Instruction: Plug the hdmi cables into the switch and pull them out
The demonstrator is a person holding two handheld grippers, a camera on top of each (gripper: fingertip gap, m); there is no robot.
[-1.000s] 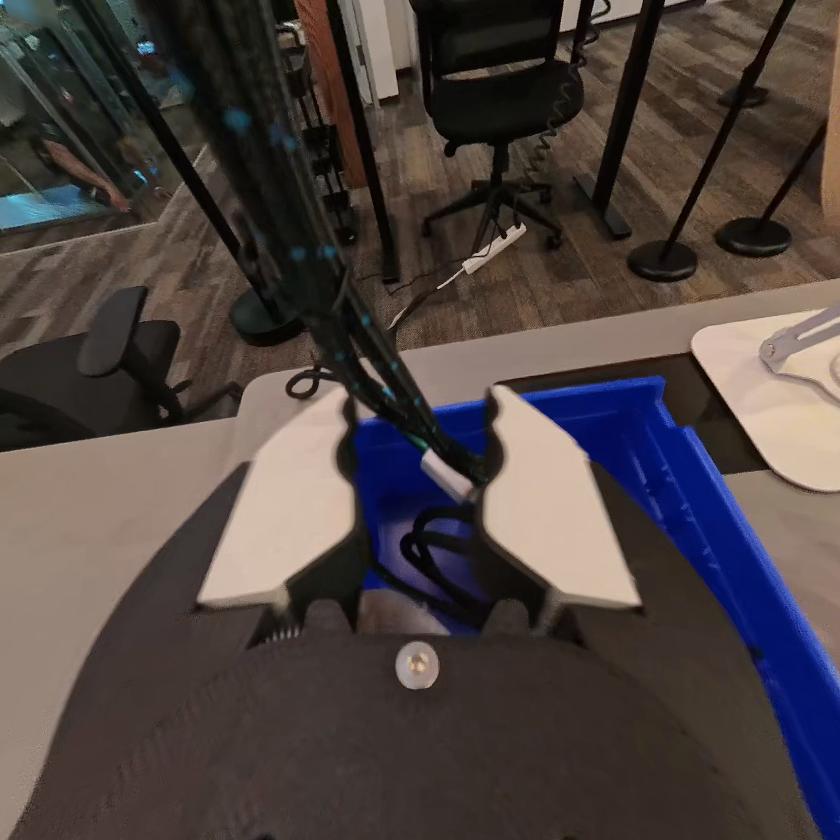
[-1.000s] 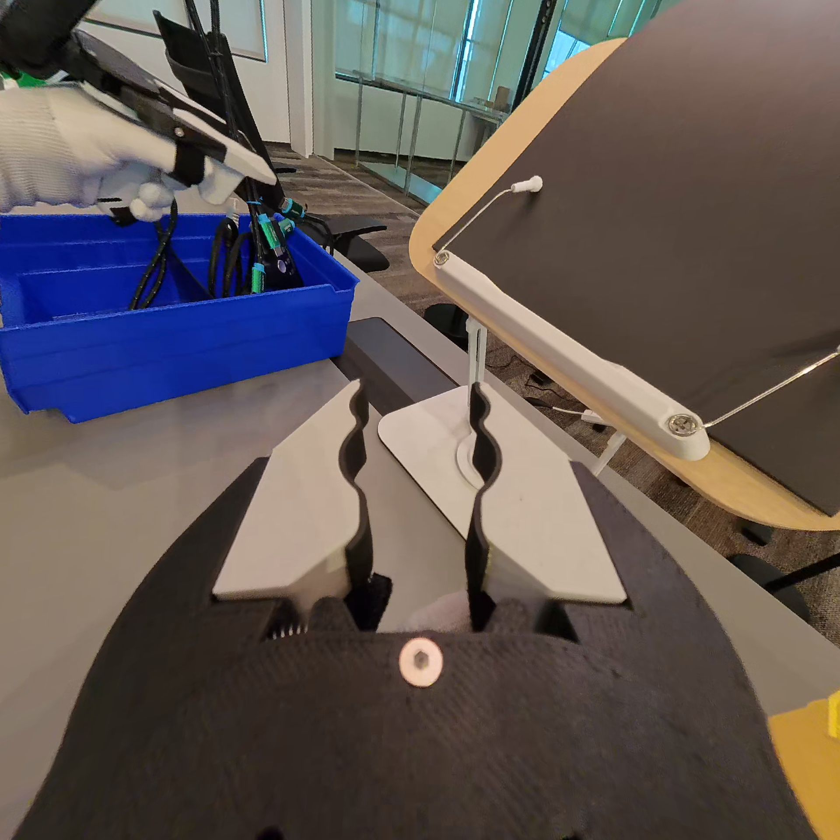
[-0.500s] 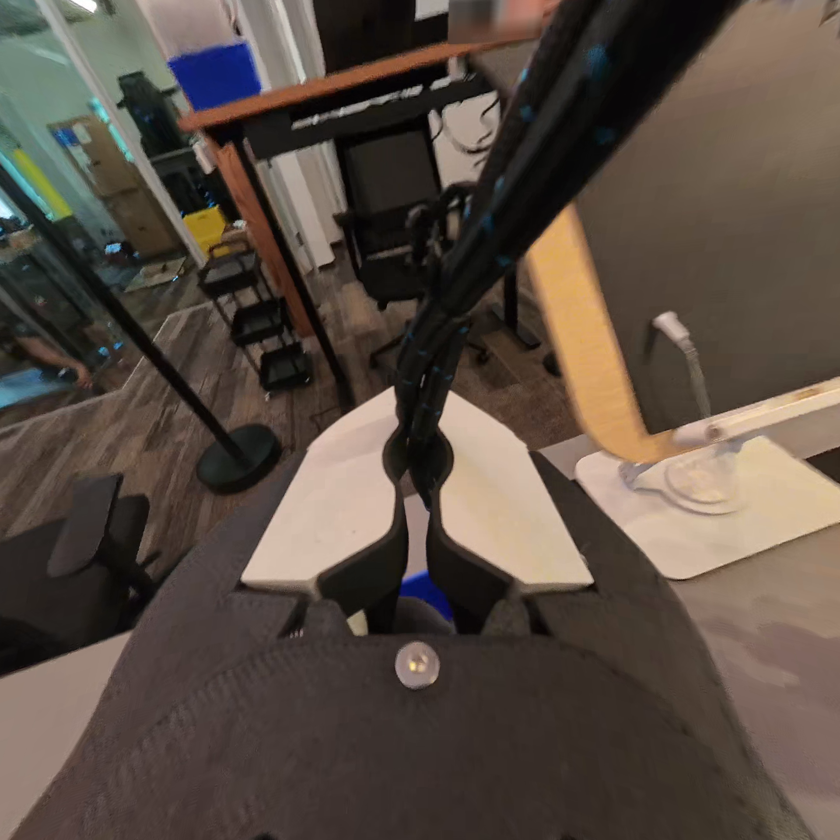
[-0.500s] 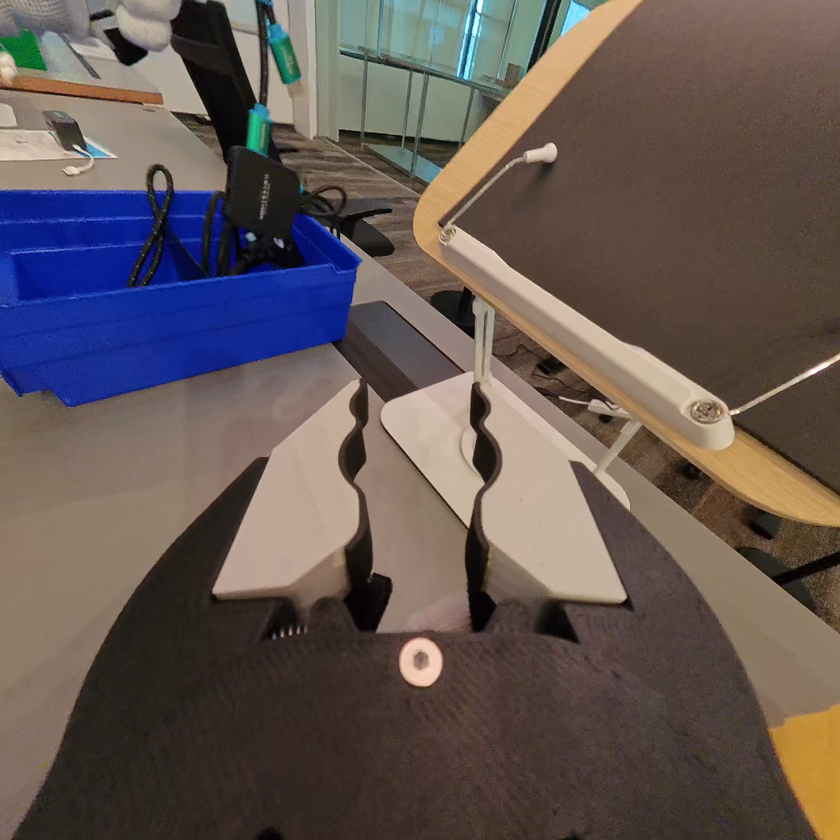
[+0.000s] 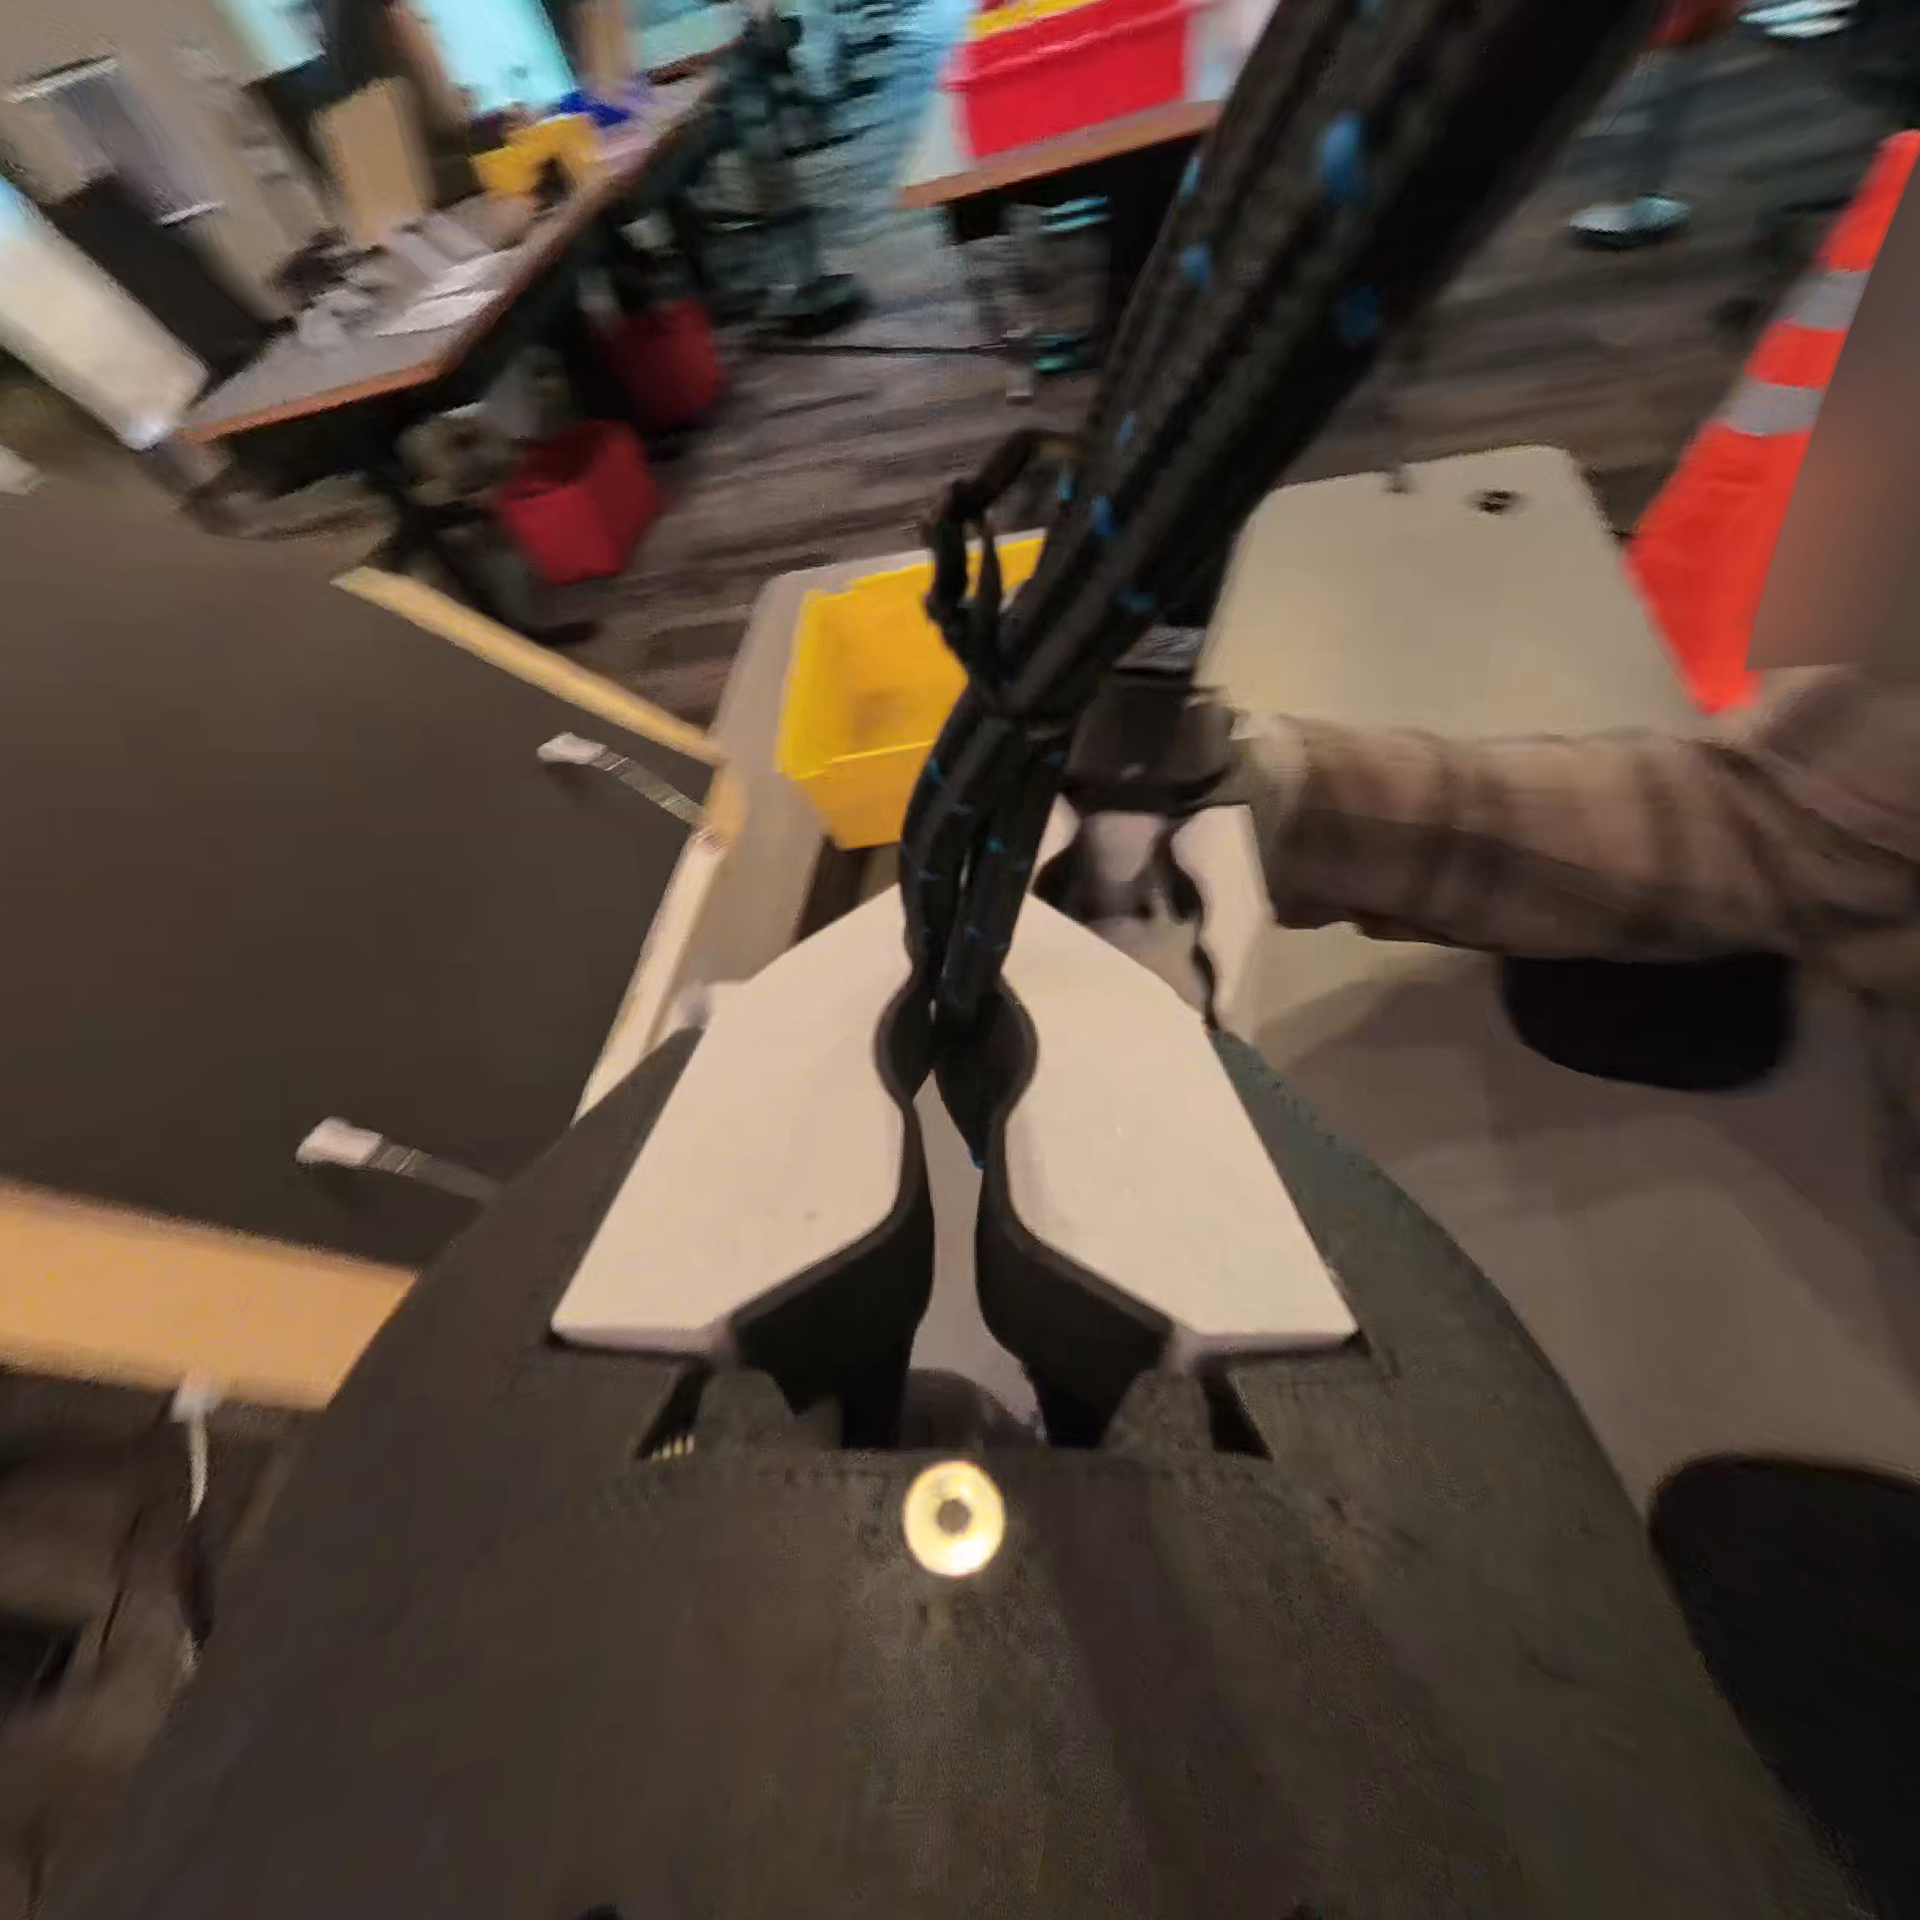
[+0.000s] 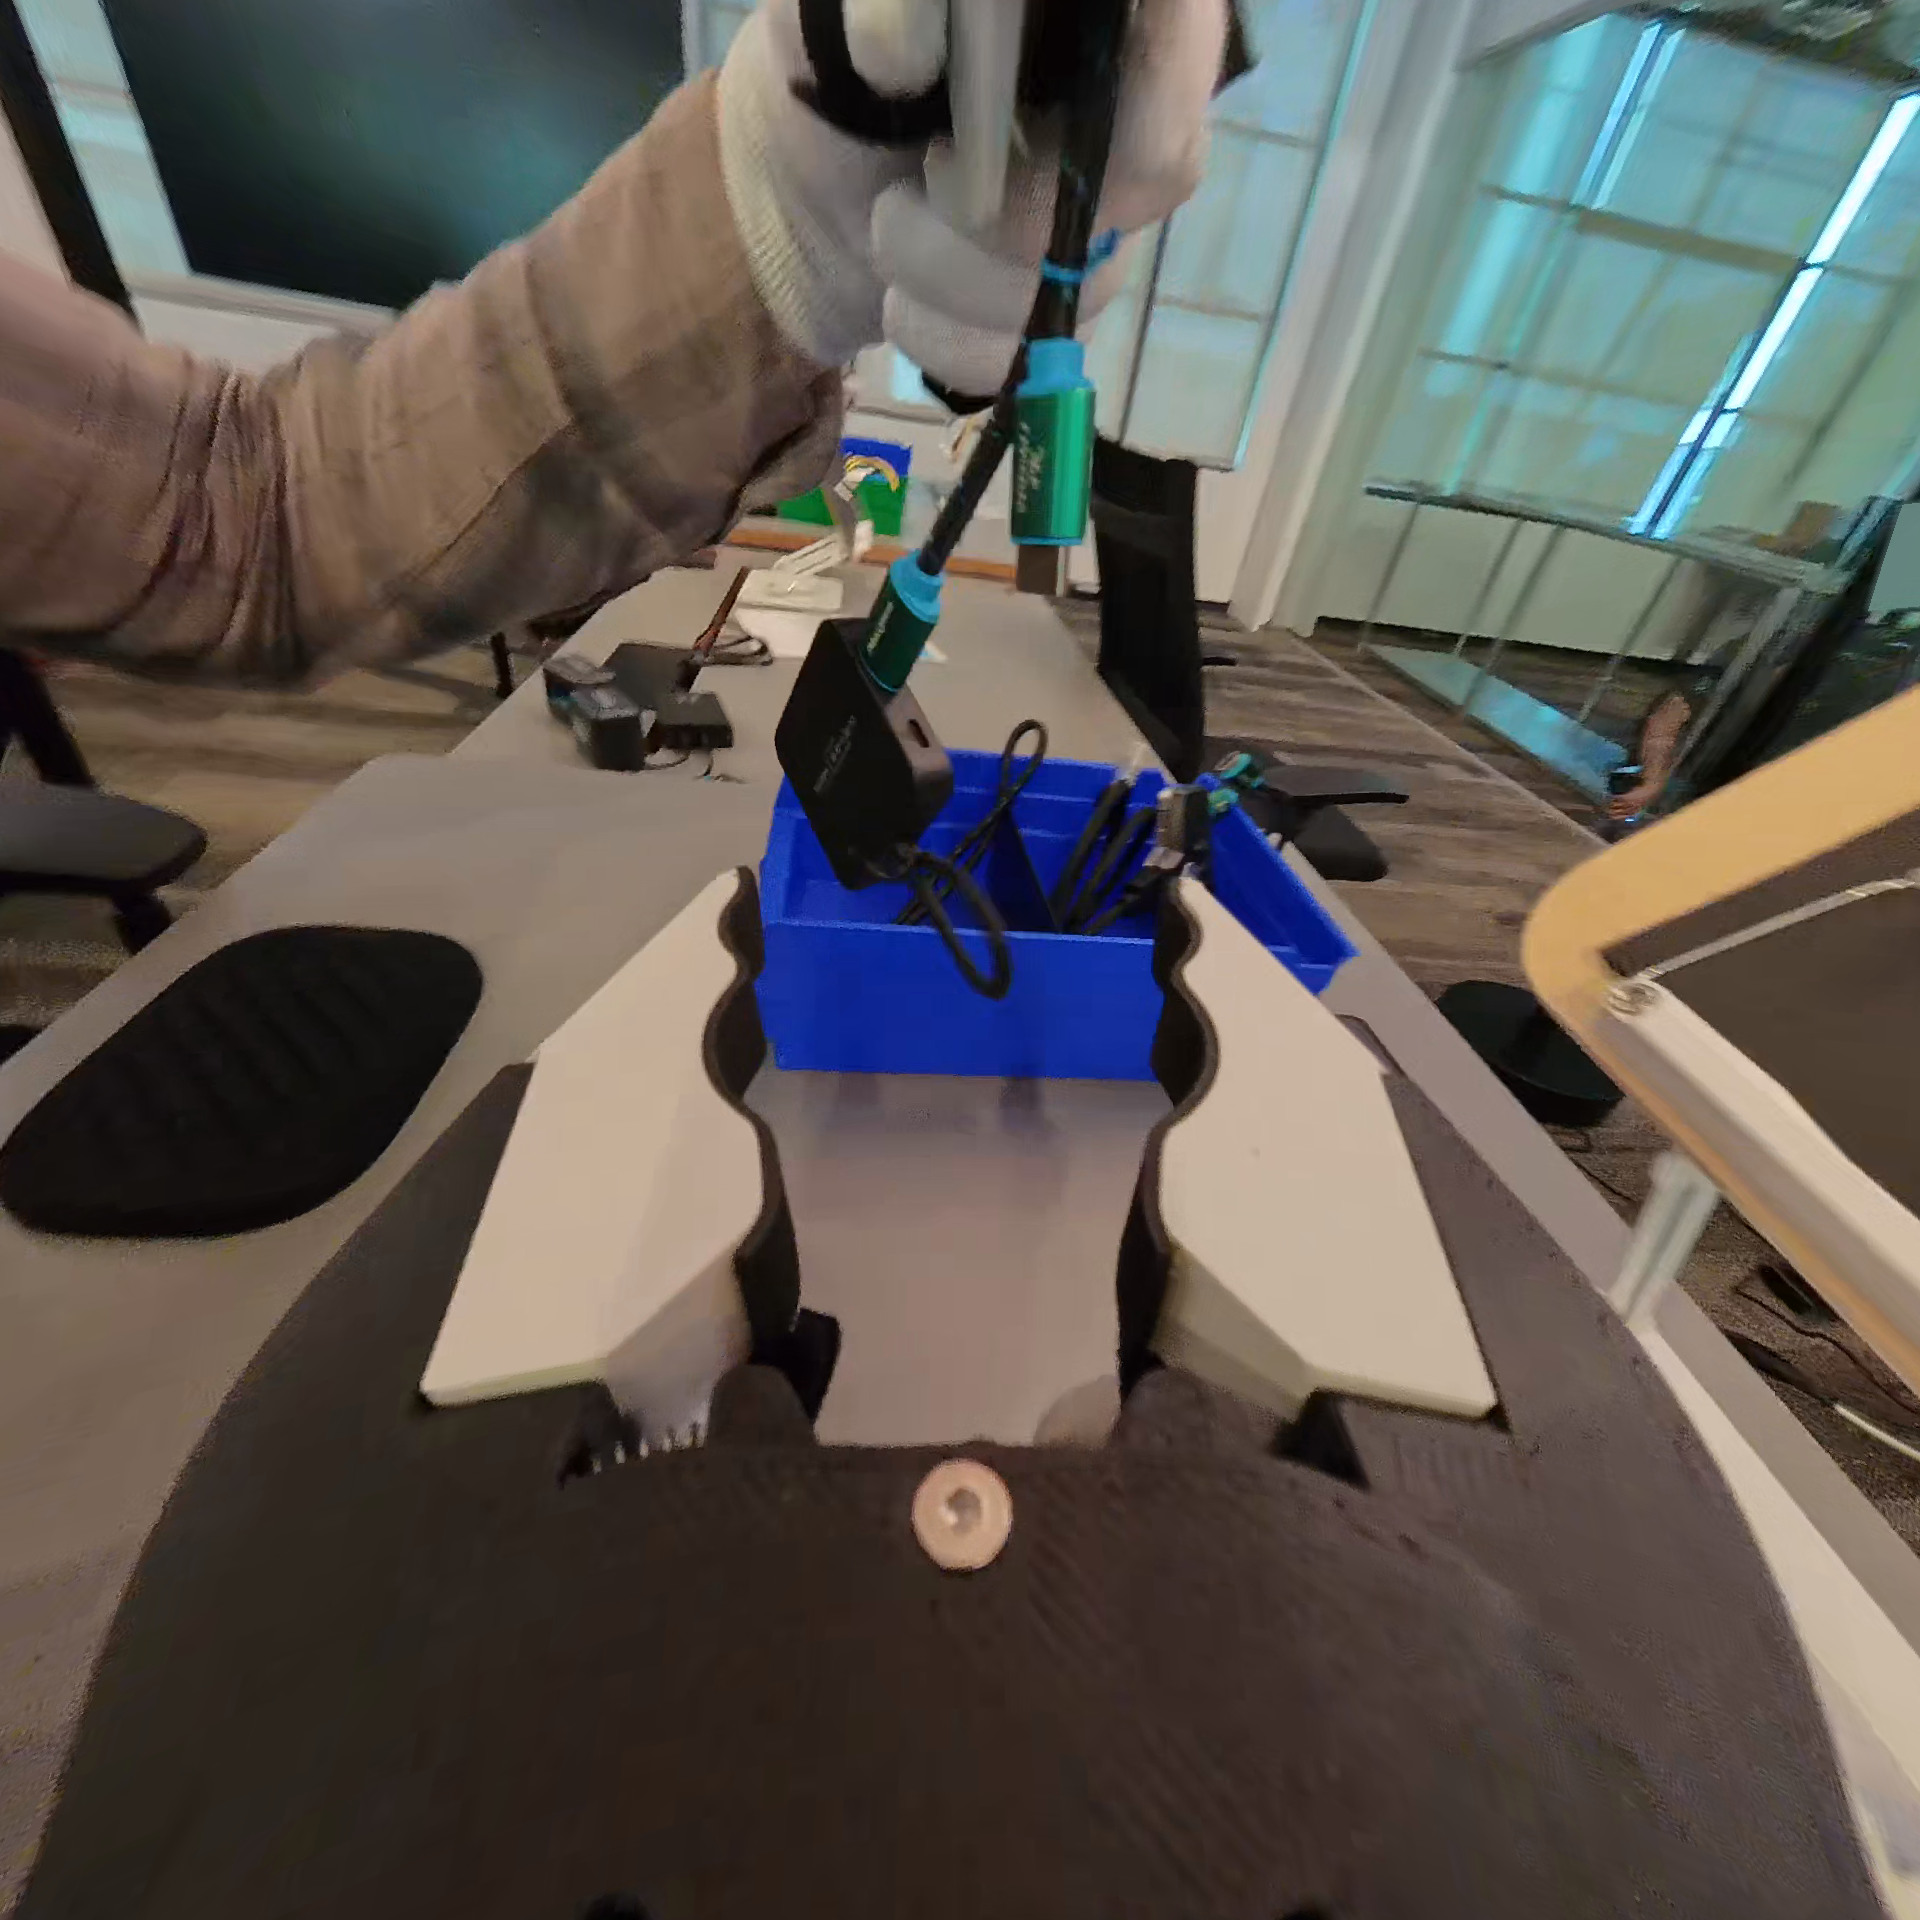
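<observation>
My left gripper (image 5: 961, 914) is shut on a bundle of black braided HDMI cables (image 5: 1174, 416) that runs up and to the right. In the right wrist view a white-gloved hand (image 6: 935, 260) holds that bundle high above the blue bin (image 6: 935, 997). A black switch box (image 6: 857, 774) hangs from one green plug (image 6: 902, 623) that sits in it. A second green plug (image 6: 1051, 457) hangs free beside it. My right gripper (image 6: 956, 894) is open and empty, low over the grey table (image 6: 966, 1195), facing the bin.
More cables (image 6: 1122, 862) lie in the blue bin. A black pad (image 6: 239, 1070) lies on the table to the left. A tilted dark board on a white stand (image 6: 1766, 1039) is at the right. A yellow bin (image 5: 873, 717) stands beyond the left gripper. Tip to tip, the grippers are about 12 centimetres apart.
My left gripper closed on the cable bundle and lifted it, with the switch, up out of the blue bin. My right gripper turned left toward the bin and opened wider.
</observation>
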